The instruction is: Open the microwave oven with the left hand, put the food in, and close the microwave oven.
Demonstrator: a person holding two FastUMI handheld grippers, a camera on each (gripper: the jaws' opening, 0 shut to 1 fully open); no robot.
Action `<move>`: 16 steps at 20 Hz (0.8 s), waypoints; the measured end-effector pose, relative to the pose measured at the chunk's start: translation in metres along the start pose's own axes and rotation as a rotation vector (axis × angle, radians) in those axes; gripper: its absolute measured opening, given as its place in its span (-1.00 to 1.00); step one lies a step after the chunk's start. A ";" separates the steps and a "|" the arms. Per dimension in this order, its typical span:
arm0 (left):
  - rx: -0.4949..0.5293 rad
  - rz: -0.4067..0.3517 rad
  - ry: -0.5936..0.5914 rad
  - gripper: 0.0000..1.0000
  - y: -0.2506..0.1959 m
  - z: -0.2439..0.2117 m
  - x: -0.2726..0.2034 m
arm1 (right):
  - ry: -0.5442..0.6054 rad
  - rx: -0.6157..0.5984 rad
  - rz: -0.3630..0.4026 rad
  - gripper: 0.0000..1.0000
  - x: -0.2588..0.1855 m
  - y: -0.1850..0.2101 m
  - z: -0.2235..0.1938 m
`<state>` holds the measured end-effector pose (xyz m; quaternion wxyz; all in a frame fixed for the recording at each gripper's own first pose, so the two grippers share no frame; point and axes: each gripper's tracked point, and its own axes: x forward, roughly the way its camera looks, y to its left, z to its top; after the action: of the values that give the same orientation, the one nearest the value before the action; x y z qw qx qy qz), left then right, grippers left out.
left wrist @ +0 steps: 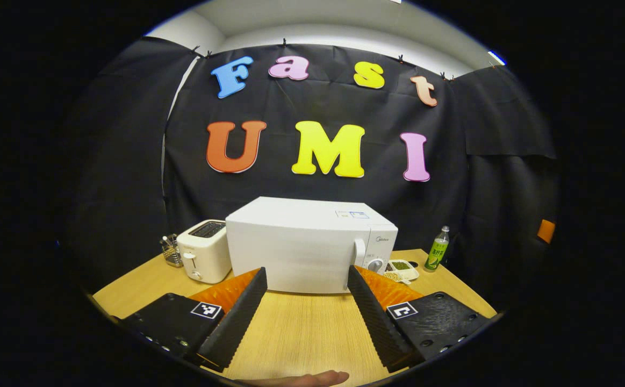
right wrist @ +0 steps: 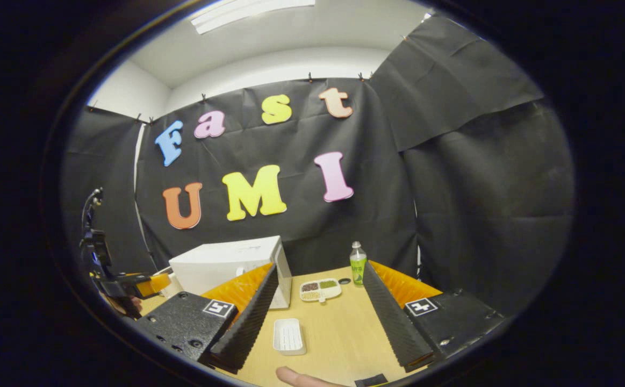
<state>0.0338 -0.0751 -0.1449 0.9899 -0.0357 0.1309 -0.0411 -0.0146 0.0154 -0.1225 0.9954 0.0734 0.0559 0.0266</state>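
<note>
Facing the white microwave (left wrist: pixel 312 247), I see its door closed, so nothing of the task is done yet: opening, loading and closing all remain. My left gripper (left wrist: pixel 307 301) hovers over the bench (left wrist: pixel 301 328) with fingers spread wide and empty. My right gripper (right wrist: pixel 315 317) also has wide, empty fingers. A white food tray (right wrist: pixel 289 336) lies on the bench between them; I cannot tell what it holds. Beside the microwave, a divided dish (right wrist: pixel 320 289) holds separate portions of grains or beans, near a green bottle (right wrist: pixel 358 263).
</note>
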 end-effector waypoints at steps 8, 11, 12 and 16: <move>0.047 0.051 -0.119 0.91 0.016 0.073 -0.105 | -0.116 -0.053 0.025 0.82 -0.064 0.027 0.053; 0.052 0.055 -0.161 0.91 0.020 0.089 -0.134 | -0.141 -0.074 0.023 1.00 -0.078 0.036 0.063; 0.049 0.050 -0.170 0.90 0.020 0.090 -0.140 | -0.142 -0.079 0.030 1.00 -0.081 0.042 0.064; 0.019 0.016 -0.189 0.90 0.022 0.080 -0.163 | -0.156 -0.090 0.077 1.00 -0.092 0.058 0.065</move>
<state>-0.1005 -0.0339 -0.0278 0.9984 -0.0292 0.0366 -0.0307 -0.1008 0.0582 -0.0396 0.9972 0.0325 -0.0256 0.0616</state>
